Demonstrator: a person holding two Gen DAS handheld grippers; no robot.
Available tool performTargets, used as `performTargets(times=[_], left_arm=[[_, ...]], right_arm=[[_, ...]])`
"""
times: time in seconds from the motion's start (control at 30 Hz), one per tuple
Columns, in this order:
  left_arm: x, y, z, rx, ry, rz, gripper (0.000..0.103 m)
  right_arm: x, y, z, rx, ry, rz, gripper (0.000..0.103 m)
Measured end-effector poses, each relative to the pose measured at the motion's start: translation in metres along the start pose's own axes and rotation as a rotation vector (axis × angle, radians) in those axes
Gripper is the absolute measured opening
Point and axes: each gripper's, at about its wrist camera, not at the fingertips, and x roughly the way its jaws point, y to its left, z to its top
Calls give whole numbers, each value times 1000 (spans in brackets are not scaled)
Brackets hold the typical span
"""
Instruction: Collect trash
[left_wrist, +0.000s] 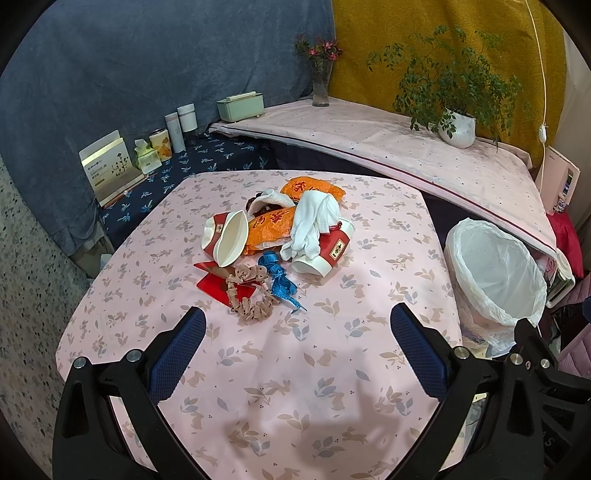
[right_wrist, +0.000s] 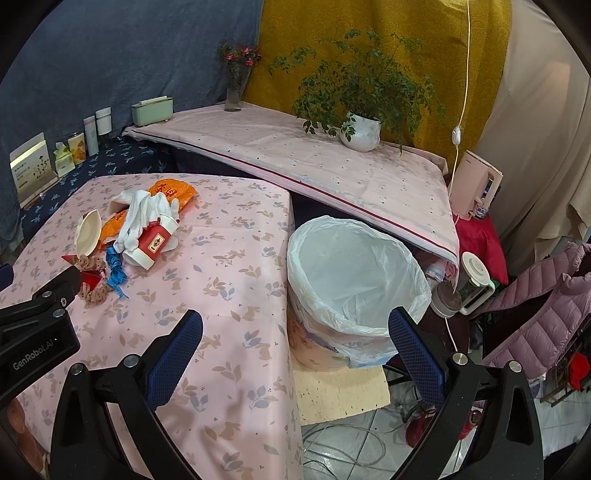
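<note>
The trash sits in one heap near the middle of the worktop (left_wrist: 332, 369), straight ahead at 12 o'clock from the left gripper (left_wrist: 297, 347), whose jaws stand wide apart and hold nothing. Nearest those jaws is a tan fabric scrunchie (left_wrist: 251, 299), lying on a red paper scrap (left_wrist: 214, 286), with a curl of blue ribbon (left_wrist: 279, 278) just beside it at its 3 o'clock. Behind them lie a squashed red paper cup (left_wrist: 225, 238) and a second red paper cup (left_wrist: 325, 253) on its side, its long axis running from 7 to 1 o'clock, under crumpled white tissue (left_wrist: 314, 225) and against orange wrappers (left_wrist: 273, 225). The lined trash bin (right_wrist: 354, 273) stands off the worktop's edge, at 3 o'clock from the heap. The right gripper (right_wrist: 295, 345), jaws also apart and empty, points at the gap between worktop and bin, so the heap lies at its 10 o'clock and farther off. By my judgement the left arm is better placed for the first pick, probably the scrunchie; the loosely tangled ribbon could drag along with it.
</note>
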Motion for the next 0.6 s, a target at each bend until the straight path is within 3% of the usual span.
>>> performTargets(times=[0.6], left_arm=[[1,0,0,-2,3,-5,96]], right_arm=[[0,-3,3,12,-3,-8,96]])
